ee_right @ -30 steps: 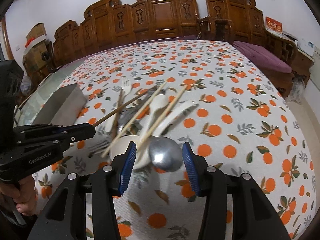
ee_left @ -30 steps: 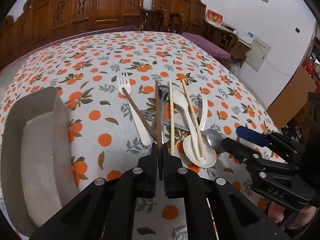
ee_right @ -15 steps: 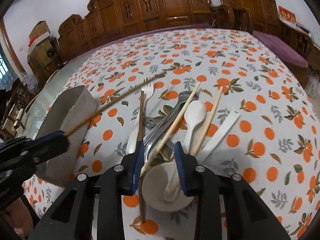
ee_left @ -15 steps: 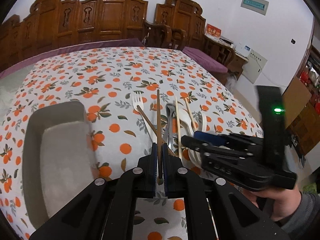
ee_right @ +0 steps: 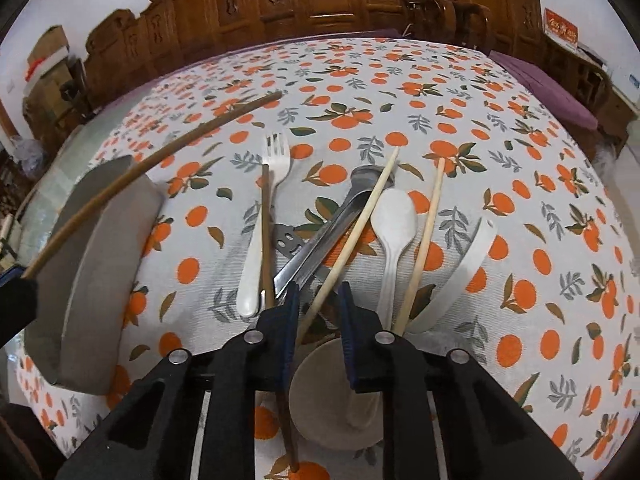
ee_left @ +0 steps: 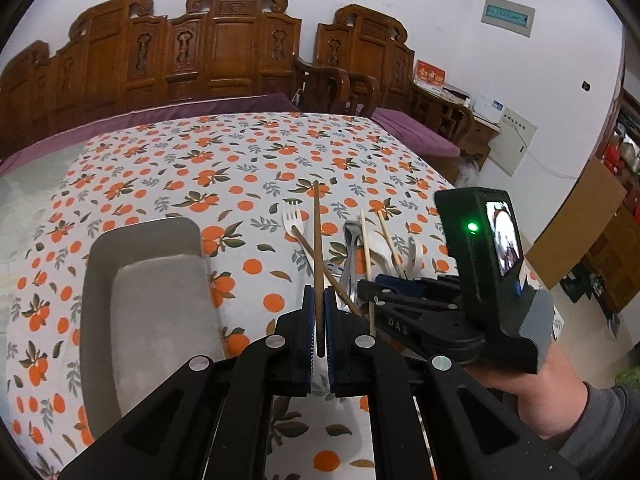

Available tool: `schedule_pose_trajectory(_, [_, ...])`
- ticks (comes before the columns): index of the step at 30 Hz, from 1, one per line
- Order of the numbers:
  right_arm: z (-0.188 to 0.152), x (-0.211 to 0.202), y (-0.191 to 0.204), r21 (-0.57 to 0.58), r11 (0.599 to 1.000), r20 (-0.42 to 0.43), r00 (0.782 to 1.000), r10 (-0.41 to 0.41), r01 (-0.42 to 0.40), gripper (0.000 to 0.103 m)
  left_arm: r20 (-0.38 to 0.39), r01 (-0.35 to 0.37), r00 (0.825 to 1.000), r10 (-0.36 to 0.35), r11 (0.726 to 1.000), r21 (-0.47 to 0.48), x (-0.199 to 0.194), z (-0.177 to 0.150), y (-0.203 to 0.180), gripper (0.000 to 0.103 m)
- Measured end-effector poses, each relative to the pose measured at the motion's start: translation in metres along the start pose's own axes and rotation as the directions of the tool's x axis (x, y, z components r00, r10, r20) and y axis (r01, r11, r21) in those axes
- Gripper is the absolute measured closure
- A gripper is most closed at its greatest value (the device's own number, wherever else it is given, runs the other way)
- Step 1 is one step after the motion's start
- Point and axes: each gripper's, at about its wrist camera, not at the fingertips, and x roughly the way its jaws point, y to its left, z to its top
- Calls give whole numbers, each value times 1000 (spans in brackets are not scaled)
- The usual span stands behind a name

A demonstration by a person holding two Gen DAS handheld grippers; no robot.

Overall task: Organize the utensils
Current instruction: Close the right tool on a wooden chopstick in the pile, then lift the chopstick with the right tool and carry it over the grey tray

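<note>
While clamped: dark chopstick (ee_left: 318, 240), left fingers (ee_left: 308, 320)

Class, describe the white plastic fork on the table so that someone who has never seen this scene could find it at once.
Start at the grey tray on the orange-patterned tablecloth. Beside it lies a pile of utensils; the white fork is the piece of that pile nearest the tray, with a dark chopstick along its handle. It alone has tines.

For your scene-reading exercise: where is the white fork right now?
In the right wrist view the white fork lies on the tablecloth, left of the metal tongs, with a dark chopstick lying along its handle.
</note>
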Motion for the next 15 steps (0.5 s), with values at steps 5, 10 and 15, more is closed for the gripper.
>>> schedule_pose_trajectory(5, [1,1,4,-31,998,-8,998,-59,59,91,6,-20,1000,20,1000,0,-9,-4,5,99])
schedule_pose_trajectory(10, [1,1,5,-41,997,-14,998,-64,63,97,29,-49,998,49,999,1,-25,-8,9,99])
schedule_pose_trajectory(15, [-2,-6,5,-52,998,0,999,-34,34,97,49,-69,996,69,998,-15,-38,-10,17,99])
